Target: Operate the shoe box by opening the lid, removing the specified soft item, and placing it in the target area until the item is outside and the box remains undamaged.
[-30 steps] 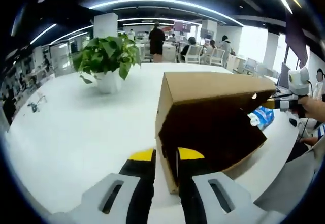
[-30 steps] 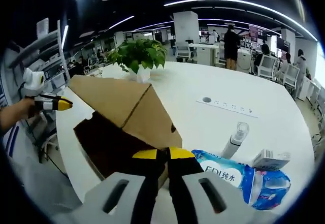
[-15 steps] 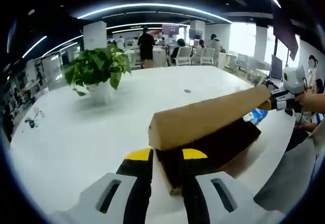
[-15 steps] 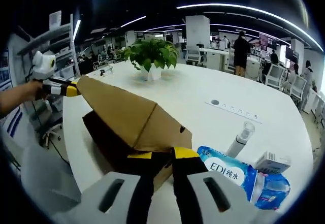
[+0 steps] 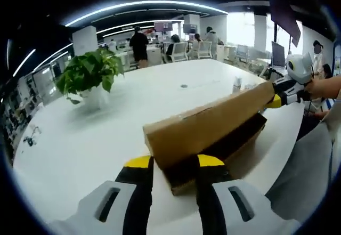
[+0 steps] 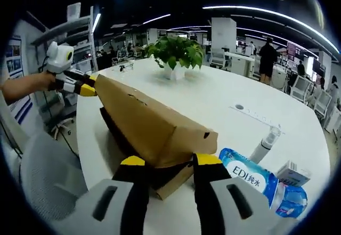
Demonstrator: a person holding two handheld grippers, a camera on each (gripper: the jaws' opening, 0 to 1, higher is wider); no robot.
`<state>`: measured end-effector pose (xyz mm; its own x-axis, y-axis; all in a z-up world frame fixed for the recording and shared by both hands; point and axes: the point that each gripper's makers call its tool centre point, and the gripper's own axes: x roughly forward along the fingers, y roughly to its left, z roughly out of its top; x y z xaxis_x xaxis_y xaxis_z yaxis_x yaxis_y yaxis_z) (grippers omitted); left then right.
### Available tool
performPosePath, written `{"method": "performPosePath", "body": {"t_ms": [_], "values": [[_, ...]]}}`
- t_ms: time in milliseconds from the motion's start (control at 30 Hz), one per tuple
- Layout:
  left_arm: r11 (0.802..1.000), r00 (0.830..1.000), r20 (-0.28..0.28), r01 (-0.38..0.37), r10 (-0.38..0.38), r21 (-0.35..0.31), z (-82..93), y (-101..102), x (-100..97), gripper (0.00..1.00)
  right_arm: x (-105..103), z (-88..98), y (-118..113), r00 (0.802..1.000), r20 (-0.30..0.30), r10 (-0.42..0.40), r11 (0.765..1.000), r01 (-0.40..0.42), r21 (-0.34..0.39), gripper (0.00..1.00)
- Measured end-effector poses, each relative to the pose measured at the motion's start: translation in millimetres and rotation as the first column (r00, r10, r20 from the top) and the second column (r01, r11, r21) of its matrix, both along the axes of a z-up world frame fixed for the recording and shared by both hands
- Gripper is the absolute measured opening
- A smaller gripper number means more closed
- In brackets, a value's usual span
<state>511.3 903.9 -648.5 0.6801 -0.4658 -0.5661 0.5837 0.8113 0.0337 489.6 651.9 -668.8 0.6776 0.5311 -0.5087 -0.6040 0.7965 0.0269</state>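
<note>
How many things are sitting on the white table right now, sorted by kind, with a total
Cardboard shoe box: 1
Potted plant: 1
Blue tissue pack: 1
White bottle: 1
Small white carton: 1
Total: 5

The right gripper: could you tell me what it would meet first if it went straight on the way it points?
The right gripper would meet the cardboard shoe box at once: the box end sits between its jaws already. Whether they touch it, I cannot tell.
</note>
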Motion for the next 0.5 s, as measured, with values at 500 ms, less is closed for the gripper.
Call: {"method": "performPosePath", "body": {"t_ms": [500], "values": [[0.999,0.997,-0.076,0.032,-0.030,0.019,-30.2,-2,-14.6,0.39,-18,-20.7,9,0.998,-0.042,0.050,0.999,-0.050,0.018,0.41]]}}
